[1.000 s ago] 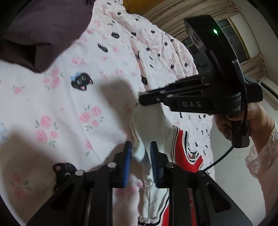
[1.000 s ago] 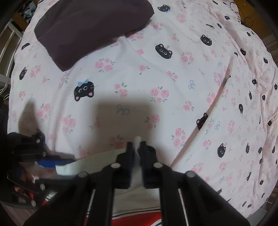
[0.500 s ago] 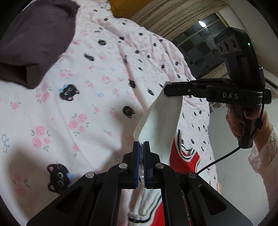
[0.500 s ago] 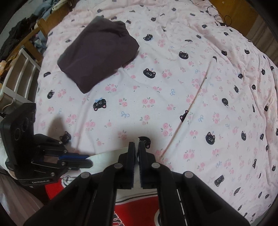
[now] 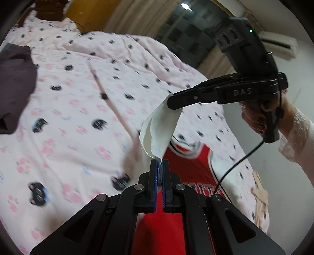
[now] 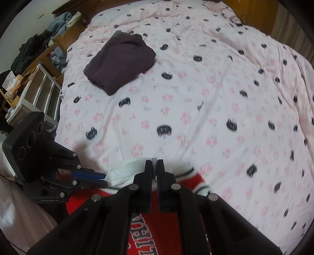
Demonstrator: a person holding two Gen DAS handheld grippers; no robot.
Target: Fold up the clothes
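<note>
A red and white jersey (image 5: 184,166) with white lettering hangs over the pink cat-print bed. My left gripper (image 5: 161,163) is shut on the white shoulder cloth (image 5: 159,129) of the jersey. My right gripper (image 6: 154,163) is shut on the same white edge further along, and it shows in the left wrist view (image 5: 172,103) up and to the right. The white cloth sags between the two grippers. The red body (image 6: 162,229) hangs below them. The left gripper shows in the right wrist view (image 6: 104,179) at the lower left.
A folded dark maroon garment (image 6: 120,60) lies on the bedspread (image 6: 215,98) at the far left. A chair with piled clothes (image 6: 39,49) and a white shelf (image 6: 39,92) stand beside the bed. Curtains (image 5: 137,17) hang by the far wall.
Both grippers have risen well above the bed with the jersey, so more of the room shows. The left gripper closed on the white cloth between the oldest frame and the middle one.
</note>
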